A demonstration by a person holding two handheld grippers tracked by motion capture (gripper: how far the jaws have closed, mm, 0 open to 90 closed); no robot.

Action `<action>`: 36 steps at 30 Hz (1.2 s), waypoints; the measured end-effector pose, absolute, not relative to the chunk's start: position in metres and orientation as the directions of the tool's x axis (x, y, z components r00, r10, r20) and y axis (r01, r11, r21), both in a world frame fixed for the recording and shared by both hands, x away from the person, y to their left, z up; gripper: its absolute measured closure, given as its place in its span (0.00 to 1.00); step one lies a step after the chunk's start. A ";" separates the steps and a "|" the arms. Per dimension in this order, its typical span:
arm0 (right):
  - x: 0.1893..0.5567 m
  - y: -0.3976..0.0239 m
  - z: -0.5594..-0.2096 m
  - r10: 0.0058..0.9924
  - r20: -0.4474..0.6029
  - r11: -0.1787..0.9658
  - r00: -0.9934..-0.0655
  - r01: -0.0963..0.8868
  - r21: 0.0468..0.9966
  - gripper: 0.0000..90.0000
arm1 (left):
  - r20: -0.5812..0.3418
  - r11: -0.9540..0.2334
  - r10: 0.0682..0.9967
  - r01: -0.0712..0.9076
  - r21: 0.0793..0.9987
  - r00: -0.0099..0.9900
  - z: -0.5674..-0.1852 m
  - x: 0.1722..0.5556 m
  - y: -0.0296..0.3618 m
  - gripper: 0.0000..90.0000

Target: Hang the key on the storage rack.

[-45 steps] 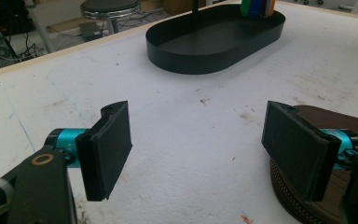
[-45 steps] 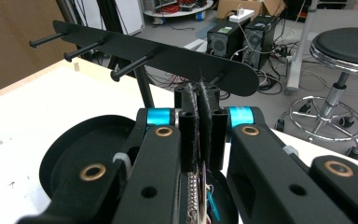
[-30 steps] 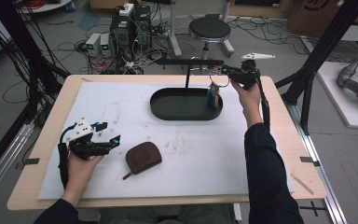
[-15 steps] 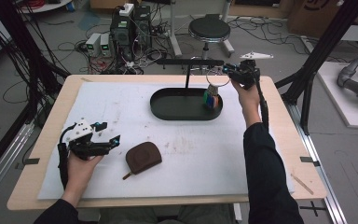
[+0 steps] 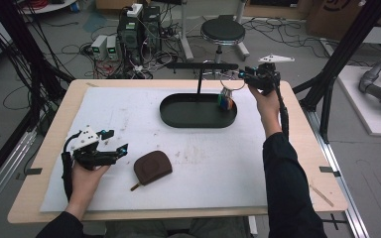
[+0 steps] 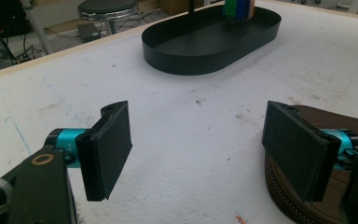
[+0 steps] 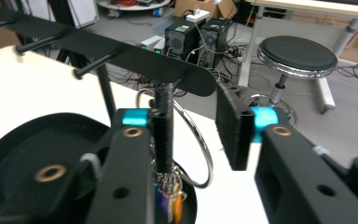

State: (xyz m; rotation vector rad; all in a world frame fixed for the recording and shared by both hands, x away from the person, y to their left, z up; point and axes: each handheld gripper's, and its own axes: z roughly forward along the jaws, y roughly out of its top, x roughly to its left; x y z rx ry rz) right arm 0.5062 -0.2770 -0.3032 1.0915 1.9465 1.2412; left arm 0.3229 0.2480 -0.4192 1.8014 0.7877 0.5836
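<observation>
Key ring (image 7: 193,140) with coloured tags (image 5: 225,101): hangs from rack peg just ahead of right gripper (image 7: 196,128), jaws just opening, releasing it. Left gripper (image 6: 200,154): jaws apart, idle beside brown pouch (image 5: 152,167).

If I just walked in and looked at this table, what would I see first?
Probably the black oval tray near the back of the table, with a hook stand rising from it and a big key ring with colourful tags hanging there. The right hand-held gripper sits right at that ring, its jaws just opening and standing apart around it. Nearer the front, a brown zip pouch lies beside the open left hand-held gripper.
</observation>
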 end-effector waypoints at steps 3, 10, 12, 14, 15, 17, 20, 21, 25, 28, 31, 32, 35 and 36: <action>0.494 -0.281 -0.294 0.856 -0.066 0.263 -0.513 0.322 0.910 0.66 | 0.025 -0.245 0.747 0.240 0.939 0.665 -0.419 0.322 0.249 0.27; 0.460 -0.292 -0.280 0.828 -0.039 0.246 -0.560 0.301 0.921 0.57 | 0.020 -0.240 0.744 0.239 0.941 0.668 -0.418 0.322 0.252 0.27; 0.453 -0.294 -0.279 0.824 -0.031 0.237 -0.566 0.295 0.926 0.56 | 0.019 -0.239 0.745 0.239 0.941 0.667 -0.417 0.322 0.252 0.27; 0.442 -0.299 -0.280 0.817 -0.017 0.227 -0.576 0.294 0.929 0.55 | 0.017 -0.234 0.745 0.237 0.943 0.667 -0.417 0.323 0.252 0.27; 0.430 -0.303 -0.281 0.812 -0.008 0.224 -0.584 0.298 0.928 0.52 | 0.015 -0.229 0.746 0.236 0.944 0.666 -0.416 0.323 0.252 0.27; 0.419 -0.306 -0.282 0.802 -0.006 0.211 -0.598 0.274 0.938 0.51 | 0.006 -0.224 0.747 0.243 0.944 0.665 -0.416 0.324 0.252 0.27; 0.403 -0.311 -0.286 0.797 0.000 0.204 -0.604 0.268 0.942 0.48 | -0.002 -0.218 0.748 0.249 0.944 0.664 -0.416 0.325 0.253 0.27; 0.398 -0.313 -0.289 0.795 0.009 0.189 -0.606 0.261 0.947 0.48 | -0.006 -0.214 0.749 0.250 0.944 0.663 -0.416 0.326 0.253 0.27; 0.384 -0.321 -0.303 0.791 0.035 0.165 -0.611 0.268 0.949 0.45 | -0.009 -0.208 0.751 0.249 0.946 0.660 -0.415 0.328 0.252 0.27; 0.375 -0.325 -0.314 0.789 0.043 0.160 -0.613 0.273 0.949 0.43 | -0.008 -0.206 0.752 0.247 0.947 0.659 -0.414 0.328 0.253 0.27; 0.366 -0.330 -0.324 0.786 0.057 0.146 -0.615 0.274 0.951 0.41 | -0.011 -0.200 0.754 0.246 0.948 0.657 -0.414 0.329 0.253 0.27; 0.363 -0.331 -0.327 0.786 0.058 0.145 -0.616 0.275 0.951 0.40 | -0.011 -0.197 0.756 0.243 0.950 0.655 -0.413 0.329 0.254 0.27; 0.355 -0.333 -0.338 0.787 0.061 0.136 -0.613 0.269 0.953 0.38 | -0.015 -0.192 0.753 0.242 0.951 0.658 -0.412 0.329 0.254 0.27; 0.353 -0.334 -0.342 0.786 0.065 0.131 -0.614 0.268 0.954 0.37 | -0.017 -0.191 0.752 0.242 0.951 0.659 -0.412 0.329 0.253 0.27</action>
